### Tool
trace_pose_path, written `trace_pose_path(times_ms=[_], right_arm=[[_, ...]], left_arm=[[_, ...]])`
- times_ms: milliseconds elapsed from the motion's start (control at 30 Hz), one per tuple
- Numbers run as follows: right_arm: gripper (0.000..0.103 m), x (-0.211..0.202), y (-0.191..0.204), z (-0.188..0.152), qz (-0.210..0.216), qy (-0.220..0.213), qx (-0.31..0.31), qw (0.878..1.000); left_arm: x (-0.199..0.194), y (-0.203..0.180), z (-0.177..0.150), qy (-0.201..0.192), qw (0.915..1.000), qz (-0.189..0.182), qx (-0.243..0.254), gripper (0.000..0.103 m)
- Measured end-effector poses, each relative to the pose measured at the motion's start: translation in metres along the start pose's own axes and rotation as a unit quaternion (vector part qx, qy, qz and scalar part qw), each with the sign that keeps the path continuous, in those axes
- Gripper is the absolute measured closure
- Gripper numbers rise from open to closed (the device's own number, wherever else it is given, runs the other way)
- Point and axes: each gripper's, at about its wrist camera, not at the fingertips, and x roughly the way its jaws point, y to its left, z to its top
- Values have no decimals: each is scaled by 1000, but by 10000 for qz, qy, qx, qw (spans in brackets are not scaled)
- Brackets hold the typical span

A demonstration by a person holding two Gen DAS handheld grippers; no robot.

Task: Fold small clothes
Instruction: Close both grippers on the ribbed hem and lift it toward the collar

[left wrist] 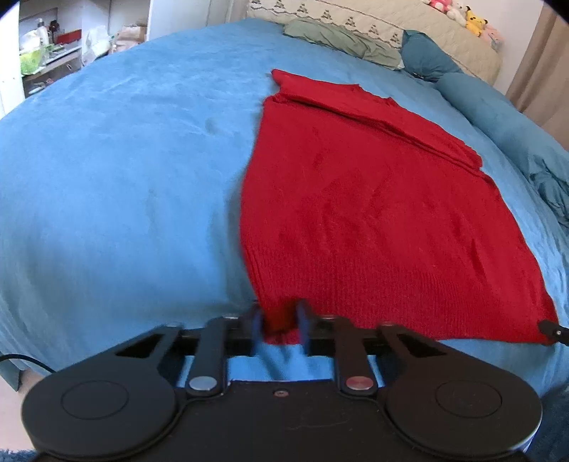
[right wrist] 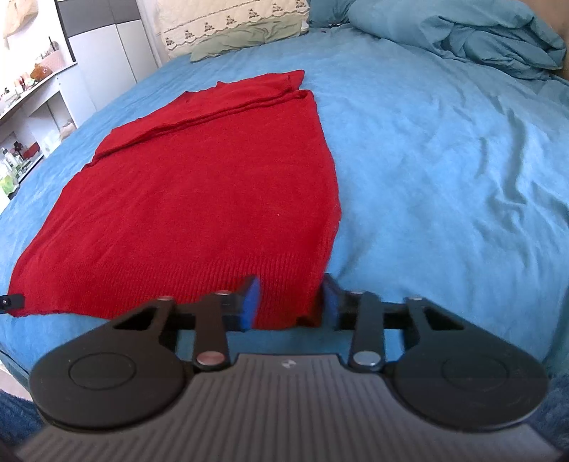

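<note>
A red knitted garment (left wrist: 373,213) lies spread flat on a blue bedspread (left wrist: 124,177), its long axis running straight away from both grippers toward the pillows, its ribbed hem the nearest edge and its far end already doubled over in a band across the width. The left gripper (left wrist: 279,328) sits at the hem's left corner, its blue pads drawn close on a small bunch of the knit; the right gripper (right wrist: 290,302) sits at the hem's right corner, its pads set wider with a broader stretch of red hem between them and apparently pressing it, though the blur leaves that contact uncertain. Each hand is equally near its own corner, so the coming fold looks set to carry the hem up and away along the garment's length. Beyond the garment's far end lie a green pillow (right wrist: 249,39) and a patterned cream one (right wrist: 227,17); to its right is a rumpled blue duvet (right wrist: 480,35), to its left cluttered white shelves (right wrist: 32,117)
</note>
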Motion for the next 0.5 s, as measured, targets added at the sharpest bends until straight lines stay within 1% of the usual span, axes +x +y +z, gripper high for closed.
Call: trace_pose_path(times_ms=[33,67,233,333,400,500], right_arm=[[80,1,-1,1,58,24,40,10000],[82,1,-2,2,104,35,107,9999],[83,-12,-5,16,284,-68,228,9993],[83,-28,-5,33,494,-216,295,9981],[83,-37,-5,48,611,-306,356,9970],[83,-46,-4,73,785,-420,470,9949]], left_arm=[[0,-2,0,10,10000,15,28,94],[-1,-4,1,23,10000,46,74,95],[-14,-10,11,10,9999,82,118,98],[-34,-13,22,-236,9997,1,109,98],[-46,-14,34,-377,9993,38,-37,98],[-61,-19,56,-638,9978,-44,-196,98]])
